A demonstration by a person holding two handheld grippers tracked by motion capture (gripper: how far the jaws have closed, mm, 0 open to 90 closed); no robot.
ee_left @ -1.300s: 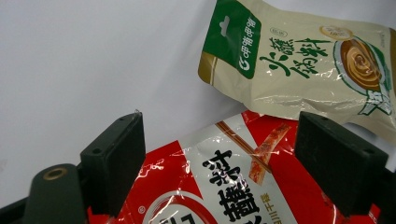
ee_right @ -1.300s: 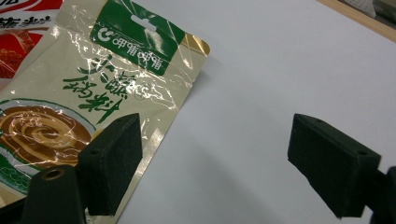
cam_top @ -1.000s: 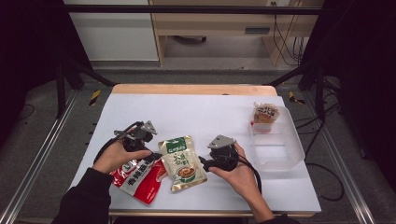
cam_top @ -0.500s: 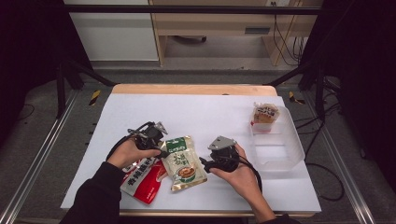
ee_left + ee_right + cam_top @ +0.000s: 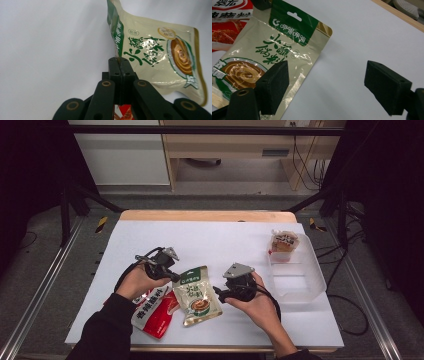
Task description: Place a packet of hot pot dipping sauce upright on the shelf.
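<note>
We look down on a white table (image 5: pixel 210 240) with a wooden far edge, dark floor and metal rails on either side. Compared with a second ago, the left gripper (image 5: pixel 172 276) has moved from beside the red pouch (image 5: pixel 156 312) to the top edge of the green-and-cream sauce pouch (image 5: pixel 199 296), and its jaws have just been closing: in the left gripper view we see them pressed together on the pouch's green header strip (image 5: pixel 117 32), pinching its edge. The pouch's upper corner now stands lifted off the table there, while its lower part lies partly over the red pouch. The right gripper (image 5: pixel 218 293) sits where it was, just beside the pouch's right edge; in the right gripper view its two black pads (image 5: pixel 273 86) stand spread wide, nothing between them but bare table. To the right, near the table's edge, a clear plastic bin (image 5: pixel 296 280) holds a small wrapped snack (image 5: pixel 284 242) at its far end. The whole far half of the table lies free, and there is open surface between the right hand and the bin.
</note>
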